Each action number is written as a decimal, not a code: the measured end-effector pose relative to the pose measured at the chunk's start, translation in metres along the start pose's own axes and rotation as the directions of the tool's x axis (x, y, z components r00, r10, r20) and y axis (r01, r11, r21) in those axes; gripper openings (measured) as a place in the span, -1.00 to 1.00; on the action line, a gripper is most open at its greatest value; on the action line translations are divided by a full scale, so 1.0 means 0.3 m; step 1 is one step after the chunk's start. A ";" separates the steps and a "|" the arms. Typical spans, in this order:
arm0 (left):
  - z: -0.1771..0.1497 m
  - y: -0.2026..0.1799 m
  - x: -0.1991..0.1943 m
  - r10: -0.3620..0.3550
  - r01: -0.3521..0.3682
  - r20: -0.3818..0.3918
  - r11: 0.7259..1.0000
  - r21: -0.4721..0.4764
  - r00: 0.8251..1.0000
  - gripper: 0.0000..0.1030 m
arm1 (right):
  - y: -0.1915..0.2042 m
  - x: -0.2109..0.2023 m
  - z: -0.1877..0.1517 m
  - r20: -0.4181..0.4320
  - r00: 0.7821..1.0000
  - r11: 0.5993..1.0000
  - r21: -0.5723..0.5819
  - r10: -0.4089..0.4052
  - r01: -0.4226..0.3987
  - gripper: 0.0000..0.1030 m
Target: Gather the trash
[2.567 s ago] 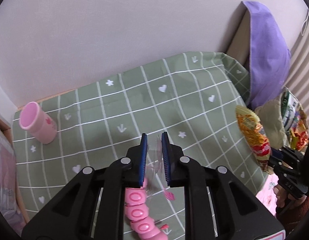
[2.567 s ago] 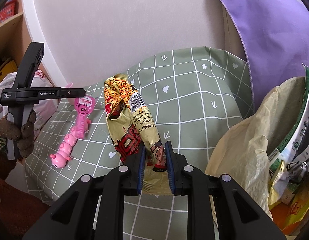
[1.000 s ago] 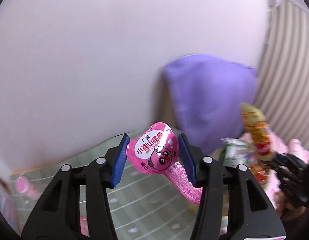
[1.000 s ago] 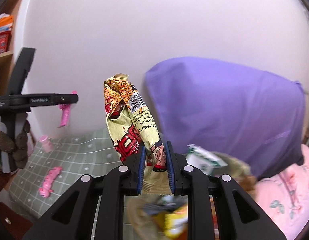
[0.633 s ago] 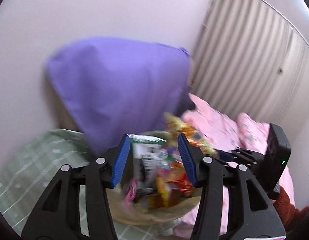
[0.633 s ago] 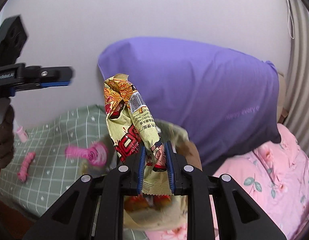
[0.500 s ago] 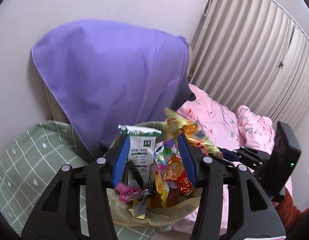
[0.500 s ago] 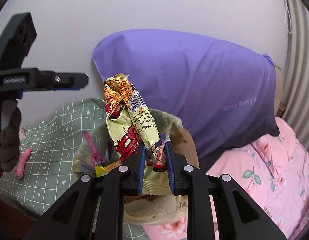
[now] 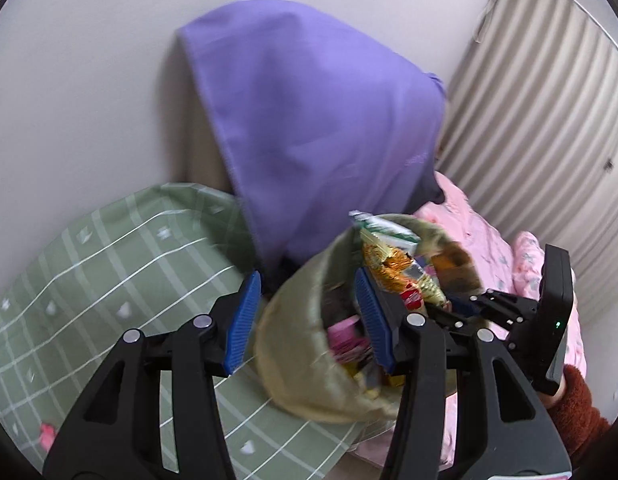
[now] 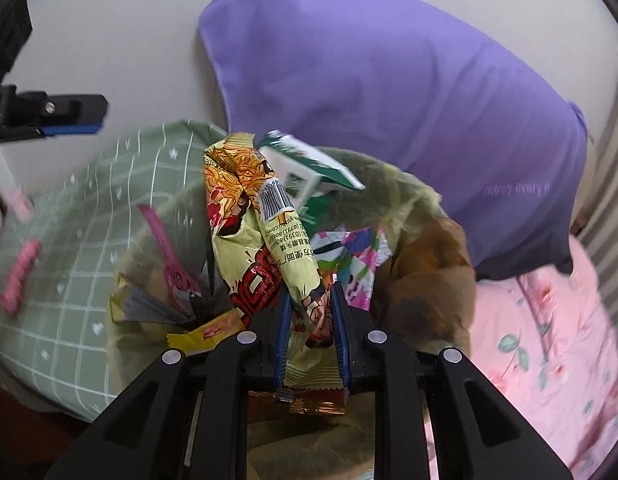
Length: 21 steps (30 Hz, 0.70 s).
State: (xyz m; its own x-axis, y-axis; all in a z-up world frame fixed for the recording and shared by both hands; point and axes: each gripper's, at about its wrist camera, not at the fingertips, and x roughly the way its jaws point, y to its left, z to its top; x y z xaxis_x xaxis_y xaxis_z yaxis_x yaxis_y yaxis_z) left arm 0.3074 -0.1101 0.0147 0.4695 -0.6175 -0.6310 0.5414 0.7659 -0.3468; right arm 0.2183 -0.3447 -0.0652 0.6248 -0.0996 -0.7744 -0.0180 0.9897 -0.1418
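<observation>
On the left, the left tongs [image 9: 305,316] stand apart with nothing between the pads, poised above the near rim of the trash bag [image 9: 293,364]. To their right, the right tongs [image 10: 311,320] pinch the yellow snack wrapper [image 10: 261,240] by its lower end, long axis upright, directly over the bag's open mouth, so this hand is nearer the drop.
</observation>
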 end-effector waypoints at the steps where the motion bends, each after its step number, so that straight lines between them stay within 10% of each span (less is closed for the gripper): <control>1: -0.015 0.017 -0.012 0.010 -0.010 0.001 1.000 -0.019 1.000 -0.02 | 0.002 0.000 0.002 -0.003 1.000 1.000 -0.004 0.005 -0.005 -0.62; 7: -0.130 0.073 -0.077 0.030 -0.033 -0.035 0.996 -0.088 0.999 0.26 | -0.029 -0.058 -0.011 0.006 1.000 1.000 0.000 0.022 -0.022 -0.28; 11: -0.217 0.082 -0.129 0.033 -0.035 -0.017 0.992 -0.121 0.999 0.81 | -0.053 -0.126 -0.052 0.038 0.999 0.999 0.036 -0.011 0.010 -0.07; 21: -0.454 -0.029 -0.418 0.279 -0.272 0.140 0.960 -0.063 0.950 0.77 | 0.070 -0.405 -0.163 0.231 0.968 0.989 0.092 0.093 -0.117 -0.07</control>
State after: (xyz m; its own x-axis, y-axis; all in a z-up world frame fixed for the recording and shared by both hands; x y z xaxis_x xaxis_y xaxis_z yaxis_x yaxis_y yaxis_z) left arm 0.1487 -0.0150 0.0024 0.6943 -0.3984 -0.5993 0.3482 0.9148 -0.2047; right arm 0.1038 -0.3168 -0.0044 0.7839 0.0191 -0.6206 -0.0187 0.9998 0.0072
